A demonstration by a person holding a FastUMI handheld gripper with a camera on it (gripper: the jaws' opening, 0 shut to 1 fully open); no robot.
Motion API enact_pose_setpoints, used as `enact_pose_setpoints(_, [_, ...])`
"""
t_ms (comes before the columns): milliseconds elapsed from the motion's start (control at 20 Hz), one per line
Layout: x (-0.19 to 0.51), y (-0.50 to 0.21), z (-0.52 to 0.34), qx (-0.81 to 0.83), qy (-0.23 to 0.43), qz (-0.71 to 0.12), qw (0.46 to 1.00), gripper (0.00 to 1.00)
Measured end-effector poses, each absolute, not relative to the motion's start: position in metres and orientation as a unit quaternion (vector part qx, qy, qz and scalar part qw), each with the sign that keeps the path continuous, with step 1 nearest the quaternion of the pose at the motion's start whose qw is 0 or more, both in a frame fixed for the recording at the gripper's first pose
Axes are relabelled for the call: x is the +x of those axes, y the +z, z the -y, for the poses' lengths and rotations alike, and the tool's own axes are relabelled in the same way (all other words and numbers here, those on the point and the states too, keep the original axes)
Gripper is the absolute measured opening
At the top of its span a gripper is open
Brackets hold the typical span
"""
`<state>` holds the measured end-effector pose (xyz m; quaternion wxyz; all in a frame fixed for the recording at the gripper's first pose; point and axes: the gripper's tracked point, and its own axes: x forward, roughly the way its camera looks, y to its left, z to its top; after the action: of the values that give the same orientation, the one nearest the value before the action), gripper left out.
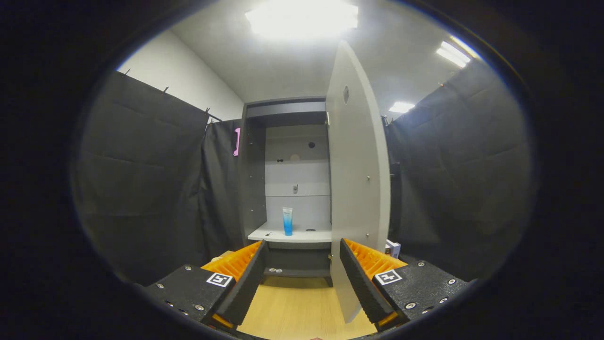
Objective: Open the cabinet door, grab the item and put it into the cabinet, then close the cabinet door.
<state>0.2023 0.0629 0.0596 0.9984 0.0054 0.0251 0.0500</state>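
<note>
A grey cabinet (255,165) stands ahead with its door (354,179) swung open to the right, edge toward me. A blue and white tube (287,221) stands upright on the white lower shelf (302,234) inside. My gripper (302,264) is open, well back from the cabinet, with nothing between its black and orange fingers (247,278). The door's lower edge hangs just ahead of the right finger (361,283).
Black cloth walls close in on both sides. A pink handle (236,141) sits on the cabinet's left edge. A small white box (392,247) lies low behind the door. Light wooden floor (297,307) runs under the fingers to the cabinet.
</note>
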Motion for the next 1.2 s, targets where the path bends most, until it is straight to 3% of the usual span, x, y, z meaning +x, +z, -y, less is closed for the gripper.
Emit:
enact_pose_setpoints(600, [0.204,0.07,0.015,0.025,-0.095,-0.015,0.995,0.93])
enact_pose_setpoints(950, [0.215,0.073,0.074,0.015,-0.223,-0.009,0.975,0.93])
enact_pose_setpoints(1200, [0.238,0.071,0.085,0.006,-0.238,-0.018,0.971,0.94])
